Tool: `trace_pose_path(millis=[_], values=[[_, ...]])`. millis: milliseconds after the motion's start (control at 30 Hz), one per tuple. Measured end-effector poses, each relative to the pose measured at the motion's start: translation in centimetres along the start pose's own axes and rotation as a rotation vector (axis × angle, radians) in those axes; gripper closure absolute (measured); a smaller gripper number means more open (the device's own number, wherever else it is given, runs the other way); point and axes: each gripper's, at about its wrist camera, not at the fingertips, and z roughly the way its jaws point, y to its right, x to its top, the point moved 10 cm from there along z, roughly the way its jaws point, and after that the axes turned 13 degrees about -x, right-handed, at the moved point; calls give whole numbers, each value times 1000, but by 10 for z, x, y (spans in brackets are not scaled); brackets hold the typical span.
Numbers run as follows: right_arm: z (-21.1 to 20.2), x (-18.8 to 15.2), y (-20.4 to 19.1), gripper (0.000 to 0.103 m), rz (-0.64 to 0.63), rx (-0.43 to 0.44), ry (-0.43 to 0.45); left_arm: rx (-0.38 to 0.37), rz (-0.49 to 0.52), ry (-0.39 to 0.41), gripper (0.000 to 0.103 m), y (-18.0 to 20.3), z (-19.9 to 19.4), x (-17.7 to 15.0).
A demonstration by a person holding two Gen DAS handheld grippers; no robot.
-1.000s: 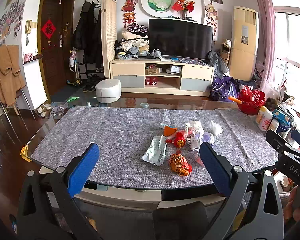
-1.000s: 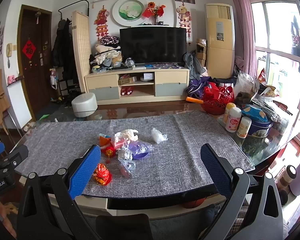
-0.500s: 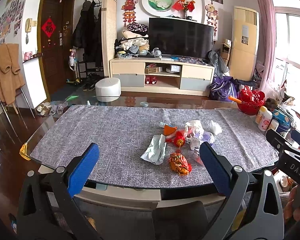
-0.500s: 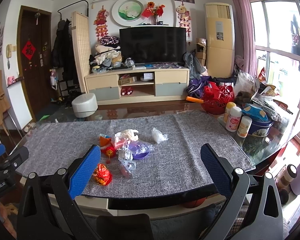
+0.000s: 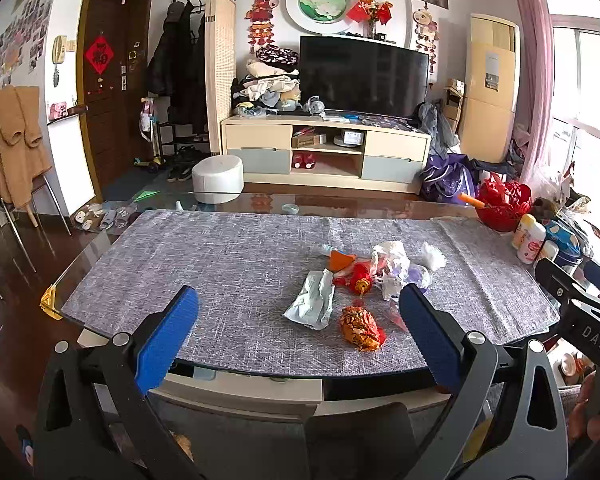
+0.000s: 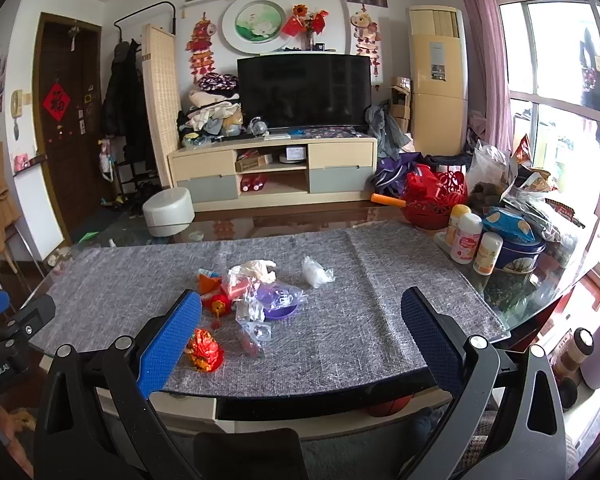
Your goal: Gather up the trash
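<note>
Nothing has shifted over the last second: my left gripper (image 5: 298,336) and right gripper (image 6: 300,336) hang as before at the near edge of the surface (image 5: 204,264), both spread wide and empty. So collecting has not begun. The trash (image 6: 256,296) lies clustered mid-surface, an orange crumpled wrapper (image 5: 360,328) nearest me, a pale wrapper (image 5: 312,304) beside it. I see no bin; it may be out of frame. The clear plastic bits are hard to separate
</note>
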Motion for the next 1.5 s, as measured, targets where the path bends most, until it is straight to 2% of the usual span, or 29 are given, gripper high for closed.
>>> trace_pose_path(millis=[367, 633, 900, 1100, 1267, 1333, 1400, 1500], values=[[4, 0, 3, 3, 5, -8, -10, -3, -5, -11, 8, -5, 9, -3], [22, -12, 1, 3, 1, 2, -67, 7, -7, -44, 8, -11, 19, -17], [53, -35, -12, 3, -14, 79, -143, 24, 4, -105, 8, -17, 46, -33], [85, -58, -16, 3, -20, 74, -218, 39, 9, -157, 8, -25, 70, -46], [110, -80, -29, 3, -46, 124, -275, 48, -7, -224, 8, -36, 96, -62], [120, -89, -37, 8, -57, 158, -304, 46, -12, -247, 8, -40, 105, -69], [130, -97, -48, 27, -64, 199, -337, 40, -15, -263, 8, -40, 112, -73], [144, -105, -65, 39, -88, 238, -367, 31, -15, -282, 8, -41, 124, -79]])
